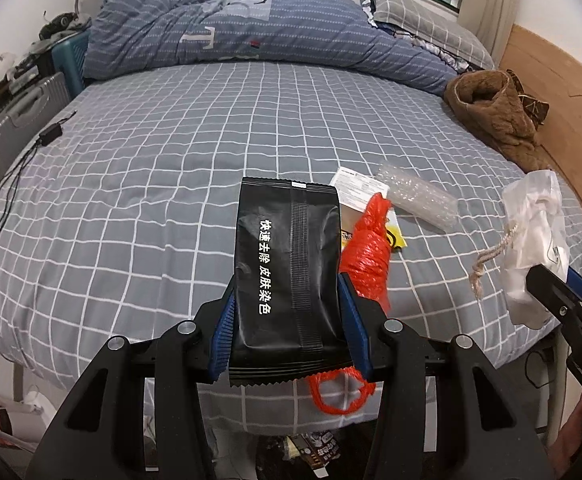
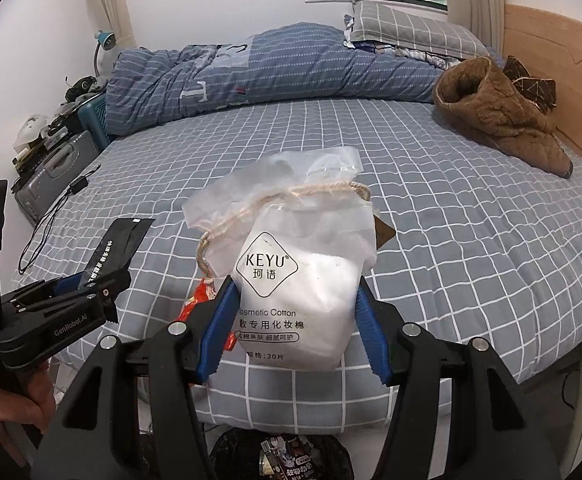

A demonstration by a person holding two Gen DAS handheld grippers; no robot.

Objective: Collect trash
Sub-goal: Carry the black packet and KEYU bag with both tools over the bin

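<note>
Both tools are loaded, so the coming move turns on what lies straight below them rather than on the bed ahead. The left tool (image 1: 289, 320) has its blue pads pressed against the two long sides of a black packet (image 1: 287, 264), whose long axis runs straight out along the fingers, away from the camera; a red plastic bag (image 1: 367, 252) sits against the right pad, its handle loops hanging under the packet, but I cannot tell whether it is pinched in too. The right tool (image 2: 295, 320) has its pads closed on the lower sides of a white drawstring pouch of cotton pads (image 2: 299, 280), which stands upright with its rope tie at the top. Both tools are held over the near edge of the bed (image 1: 131, 200), side by side, the left one visible at the left of the right wrist view. Below each, at the bottom of both views, a dark bag holding wrappers (image 2: 283, 456) shows on the floor; it is probably the trash bag. It lies down and slightly back from both tools, about equally near, so letting go looks like the next step. A clear bubble-wrap roll (image 1: 419, 198) and a leaflet (image 1: 357, 192) are left on the bed, nearer the right hand's side.
</note>
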